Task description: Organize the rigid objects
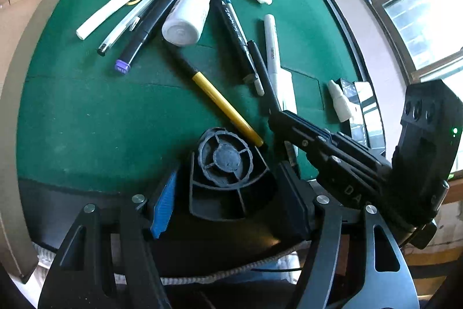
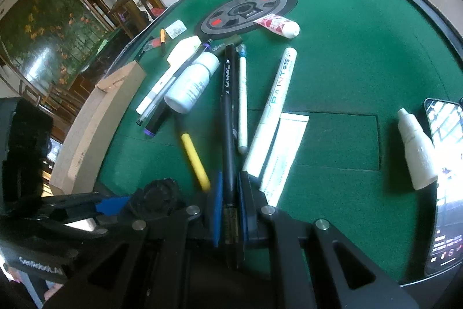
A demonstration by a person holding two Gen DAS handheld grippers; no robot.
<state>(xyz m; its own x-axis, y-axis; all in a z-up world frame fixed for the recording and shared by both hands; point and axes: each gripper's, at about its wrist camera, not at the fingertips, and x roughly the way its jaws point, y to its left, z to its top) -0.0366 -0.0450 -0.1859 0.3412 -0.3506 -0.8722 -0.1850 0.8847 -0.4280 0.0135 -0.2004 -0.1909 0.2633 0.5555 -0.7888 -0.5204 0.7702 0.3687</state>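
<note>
My left gripper (image 1: 228, 193) is shut on a black pen holder (image 1: 228, 161), held tilted with its ribbed base facing the camera, at the near edge of the green table (image 1: 86, 112). My right gripper (image 2: 230, 207) is shut on a black pen (image 2: 227, 135) and shows in the left wrist view (image 1: 277, 118) just right of the holder. A yellow pen (image 1: 225, 106) lies beside the holder (image 2: 162, 199); it also shows in the right wrist view (image 2: 195, 161). More pens and markers (image 1: 231, 28) and a white bottle (image 1: 188, 13) lie further back.
A cardboard box (image 1: 17, 54) stands at the left. A white dropper bottle (image 2: 416, 149) and a phone (image 2: 445, 193) lie at the right edge. A flat white packet (image 2: 285, 152), a white paint marker (image 2: 275, 106) and a patterned tube (image 2: 277, 24) lie near the round centre disc (image 2: 246, 10).
</note>
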